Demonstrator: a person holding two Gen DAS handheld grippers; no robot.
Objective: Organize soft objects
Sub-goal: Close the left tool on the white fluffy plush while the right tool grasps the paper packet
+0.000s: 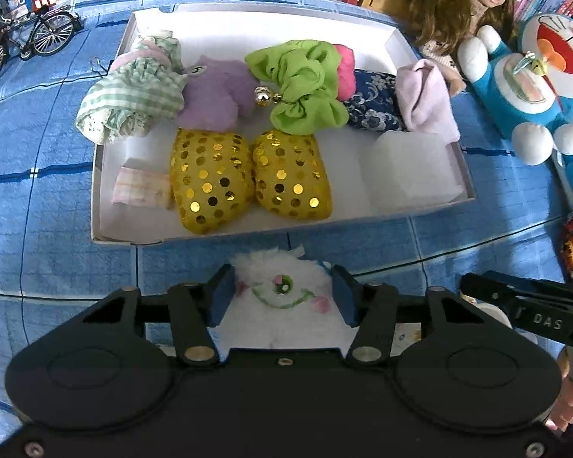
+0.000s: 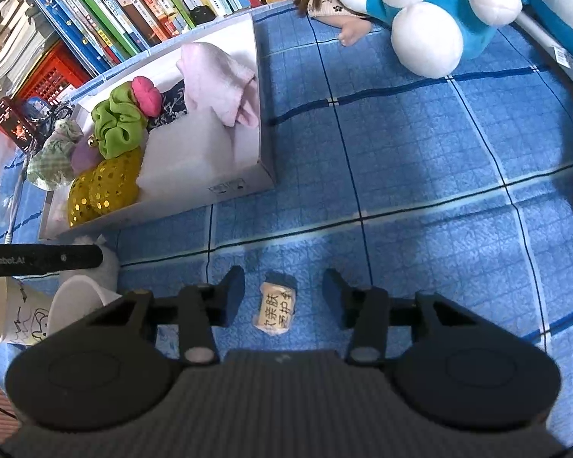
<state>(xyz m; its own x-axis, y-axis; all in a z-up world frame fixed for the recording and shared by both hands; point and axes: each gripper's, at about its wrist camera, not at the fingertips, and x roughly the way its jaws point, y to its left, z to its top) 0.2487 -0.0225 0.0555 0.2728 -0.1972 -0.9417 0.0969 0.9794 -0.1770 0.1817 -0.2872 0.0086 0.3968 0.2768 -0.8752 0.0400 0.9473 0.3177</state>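
White plush point(image 1: 282, 297) between left tongs point(image 1: 282, 294)

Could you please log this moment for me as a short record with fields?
left gripper: shut on white plush, just short of the box
right gripper: open, over small packet on blue cloth
box: white, holds gold pouches, green bow, purple plush, pink towel
outside box: Doraemon, doll
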